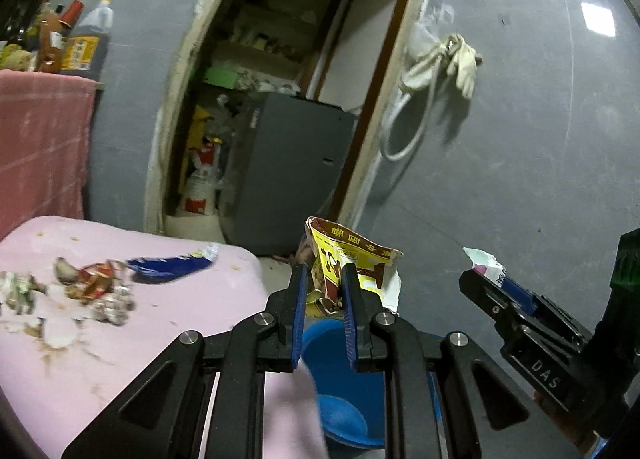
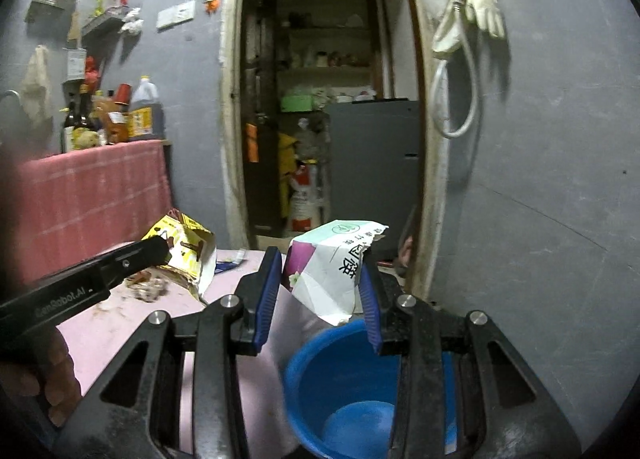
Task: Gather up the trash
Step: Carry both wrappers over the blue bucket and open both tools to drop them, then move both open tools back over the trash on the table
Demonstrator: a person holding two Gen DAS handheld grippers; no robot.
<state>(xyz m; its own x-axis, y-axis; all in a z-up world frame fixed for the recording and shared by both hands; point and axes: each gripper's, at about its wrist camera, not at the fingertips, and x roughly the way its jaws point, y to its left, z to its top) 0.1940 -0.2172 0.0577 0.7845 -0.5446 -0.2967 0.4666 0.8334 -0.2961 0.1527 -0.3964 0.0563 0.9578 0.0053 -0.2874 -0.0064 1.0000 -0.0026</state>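
The left hand-held gripper (image 1: 325,291) clamps a light, crinkly yellow snack bag (image 1: 352,267). The right hand-held gripper (image 2: 322,279) grips a torn, crushable white carton (image 2: 332,275) by its sides, above the blue bucket (image 2: 320,371).

a home kitchen: oil jug (image 2: 146,111), sauce bottles (image 2: 82,119), pantry shelves (image 2: 324,71).

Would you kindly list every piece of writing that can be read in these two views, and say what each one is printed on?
"DAS": on the right gripper, along its black body.
"GenRobot.AI": on the left gripper, along its black body.
Yellow snack bag: large Chinese characters, upside down and creased, not reliably readable.
White paper packet: Chinese print, sideways, not reliably readable.
Oil jug label: blurred.
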